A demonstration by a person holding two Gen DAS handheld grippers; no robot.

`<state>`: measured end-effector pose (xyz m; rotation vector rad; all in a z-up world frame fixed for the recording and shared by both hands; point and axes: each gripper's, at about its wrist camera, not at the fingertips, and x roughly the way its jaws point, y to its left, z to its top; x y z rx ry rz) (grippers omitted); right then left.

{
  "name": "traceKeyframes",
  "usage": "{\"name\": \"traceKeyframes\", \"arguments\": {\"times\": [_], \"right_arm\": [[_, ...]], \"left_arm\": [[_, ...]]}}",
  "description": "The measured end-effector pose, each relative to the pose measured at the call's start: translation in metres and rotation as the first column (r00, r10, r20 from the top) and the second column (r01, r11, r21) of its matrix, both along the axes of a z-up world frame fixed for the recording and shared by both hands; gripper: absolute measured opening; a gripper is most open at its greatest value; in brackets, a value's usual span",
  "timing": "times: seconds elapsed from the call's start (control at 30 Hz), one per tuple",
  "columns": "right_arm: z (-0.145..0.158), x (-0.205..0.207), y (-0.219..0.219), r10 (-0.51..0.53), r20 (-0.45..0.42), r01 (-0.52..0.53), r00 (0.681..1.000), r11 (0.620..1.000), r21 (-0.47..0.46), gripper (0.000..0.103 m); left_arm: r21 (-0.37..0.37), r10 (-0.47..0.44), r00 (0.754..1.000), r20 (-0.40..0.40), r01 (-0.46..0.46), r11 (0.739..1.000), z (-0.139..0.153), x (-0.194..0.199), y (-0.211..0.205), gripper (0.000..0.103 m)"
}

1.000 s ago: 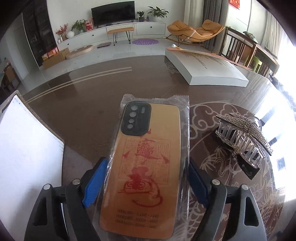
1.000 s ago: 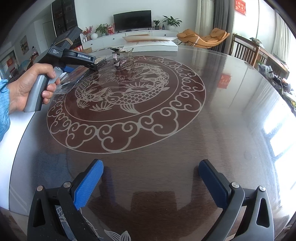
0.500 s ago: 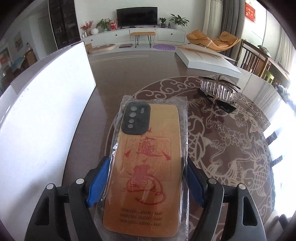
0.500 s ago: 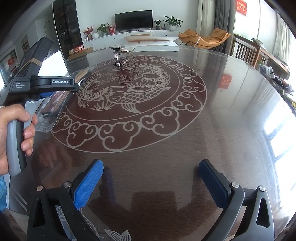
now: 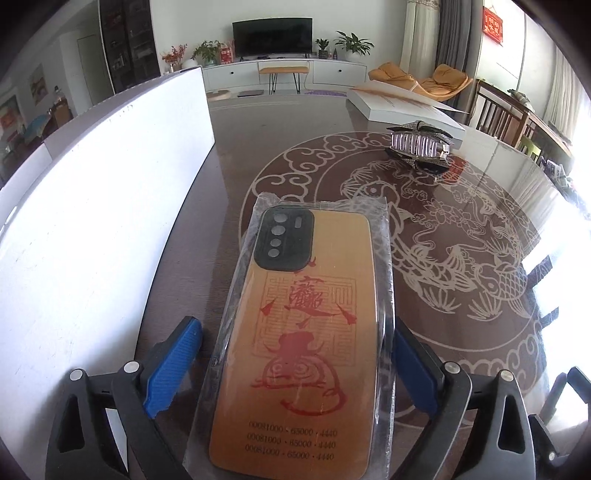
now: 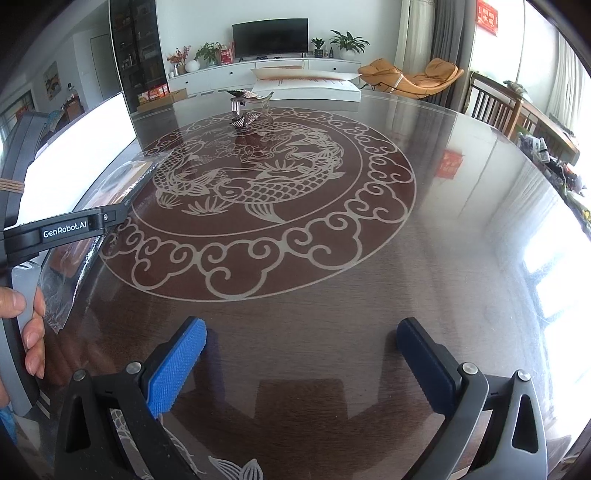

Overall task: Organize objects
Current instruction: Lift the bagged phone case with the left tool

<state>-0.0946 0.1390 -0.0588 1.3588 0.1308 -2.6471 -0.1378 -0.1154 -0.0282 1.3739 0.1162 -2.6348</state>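
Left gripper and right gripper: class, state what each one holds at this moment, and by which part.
Nothing is held. The left gripper has just opened; the bagged phone case lies between its pads, clear of both long edges. The right gripper stands open over bare table.

Logged dark glossy table (image 6: 332, 332) across most of the right wrist frame, pale koi-and-cloud pattern (image 6: 258, 184) inlaid left of centre. Caught window glare along the right edge and a red reflection (image 6: 448, 164) on the tabletop, right of the pattern. Noted TV (image 6: 269, 35) top centre, screen dark, on a long white cabinet (image 6: 214, 75). Counted potted plants either side of it: one right (image 6: 347, 40), one left (image 6: 208, 51). Saw a dark shelf unit (image 6: 136, 55) upper left, orange lounge chair (image 6: 413, 79) upper right, wooden chair (image 6: 491, 107) further right. Spotted grey curtain (image 6: 447, 37) and red wall hanging (image 6: 487, 16) at top right.
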Motion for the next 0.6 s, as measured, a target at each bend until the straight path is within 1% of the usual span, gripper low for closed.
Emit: {"name": "traceKeyframes", "arguments": {"times": [0.6], "right_arm": [[0.0000,-0.0003,0.0001,0.000,0.000,0.000,1.000,1.000,0.000,0.103]], "left_arm": [[-0.002,-0.004,1.000,0.000,0.004,1.000,-0.0022,0.0016,-0.0007,0.103]]}}
